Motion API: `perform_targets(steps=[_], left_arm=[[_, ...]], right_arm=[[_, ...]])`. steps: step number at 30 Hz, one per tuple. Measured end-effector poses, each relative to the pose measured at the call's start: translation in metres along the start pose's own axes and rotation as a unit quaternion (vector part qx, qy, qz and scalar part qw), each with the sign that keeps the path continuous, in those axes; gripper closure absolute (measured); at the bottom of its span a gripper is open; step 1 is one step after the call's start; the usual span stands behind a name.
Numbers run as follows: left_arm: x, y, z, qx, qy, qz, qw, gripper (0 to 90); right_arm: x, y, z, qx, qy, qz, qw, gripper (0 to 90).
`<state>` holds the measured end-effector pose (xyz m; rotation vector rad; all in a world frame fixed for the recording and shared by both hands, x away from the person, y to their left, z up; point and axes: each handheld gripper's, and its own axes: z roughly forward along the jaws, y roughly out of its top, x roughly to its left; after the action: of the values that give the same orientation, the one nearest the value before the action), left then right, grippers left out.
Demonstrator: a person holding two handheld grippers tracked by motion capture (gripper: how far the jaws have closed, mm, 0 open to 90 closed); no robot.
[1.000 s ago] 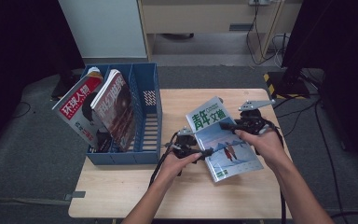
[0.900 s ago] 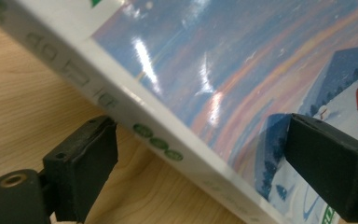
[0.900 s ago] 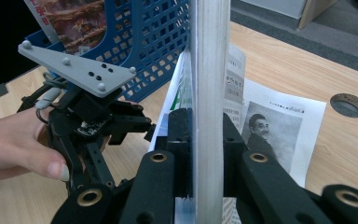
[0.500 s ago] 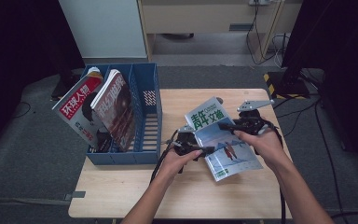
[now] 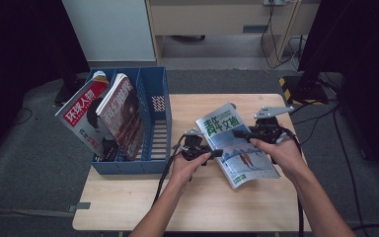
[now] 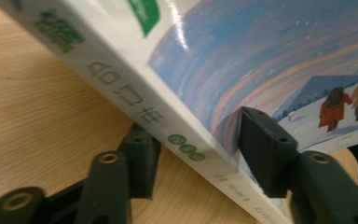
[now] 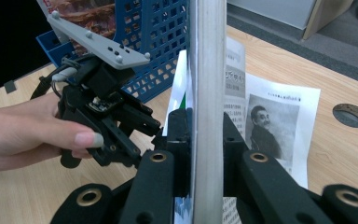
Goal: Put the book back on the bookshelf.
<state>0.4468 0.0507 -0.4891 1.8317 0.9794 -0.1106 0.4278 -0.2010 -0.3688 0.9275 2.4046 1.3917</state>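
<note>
A thick magazine with a blue snow-scene cover and green title lies tilted on the wooden table, right of centre. My left gripper is at its spine, on the left side. In the left gripper view one jaw sits under the spine and the other presses on the cover, so the left gripper is shut on it. My right gripper is shut on the magazine's far edge, which stands edge-on between its jaws. The left gripper and its hand show just beyond.
A blue mesh rack stands on the table's left part, holding a red magazine and a brown one, both leaning left. A printed page with a portrait shows beside the held edge. A round cable hole is in the tabletop.
The magazine has shifted slightly left and its far edge has tipped up a little. Both hands stay at nearly the same places.
</note>
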Motion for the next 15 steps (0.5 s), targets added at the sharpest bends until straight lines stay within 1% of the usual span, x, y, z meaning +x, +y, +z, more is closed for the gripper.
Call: perform_targets(steps=[1, 3, 4, 7, 9, 11, 12, 15], left_arm=[[0.0, 0.0, 0.0, -0.001, 0.002, 0.0, 1.0, 53.5], [-0.002, 0.002, -0.001, -0.003, 0.009, 0.002, 0.9999, 55.2], [-0.003, 0.002, -0.002, -0.003, 0.011, 0.003, 0.9999, 55.8], [-0.007, 0.004, -0.003, -0.006, 0.02, 0.012, 0.9997, 57.3], [-0.01, 0.006, -0.004, -0.005, 0.027, 0.021, 0.9994, 57.8], [-0.014, 0.009, -0.005, -0.005, 0.033, 0.038, 0.9987, 58.1], [-0.017, 0.011, -0.006, -0.002, 0.038, 0.052, 0.998, 58.4], [-0.021, 0.015, -0.009, 0.001, 0.046, 0.077, 0.996, 59.2]], right_arm=[[-0.001, -0.002, 0.0, 0.0, -0.001, 0.001, 1.0, 80.1], [-0.004, -0.004, -0.001, 0.001, -0.003, -0.001, 1.0, 80.1], [-0.005, -0.006, -0.001, 0.0, -0.005, 0.001, 1.0, 80.1], [-0.008, -0.009, -0.003, -0.002, -0.011, -0.001, 0.9999, 80.0], [-0.01, -0.011, -0.005, 0.0, -0.016, -0.003, 0.9999, 79.9], [-0.013, -0.012, -0.007, 0.003, -0.021, -0.002, 0.9998, 79.8], [-0.014, -0.013, -0.008, 0.004, -0.025, -0.002, 0.9997, 79.8], [-0.018, -0.016, -0.011, 0.006, -0.031, 0.0, 0.9995, 79.7]])
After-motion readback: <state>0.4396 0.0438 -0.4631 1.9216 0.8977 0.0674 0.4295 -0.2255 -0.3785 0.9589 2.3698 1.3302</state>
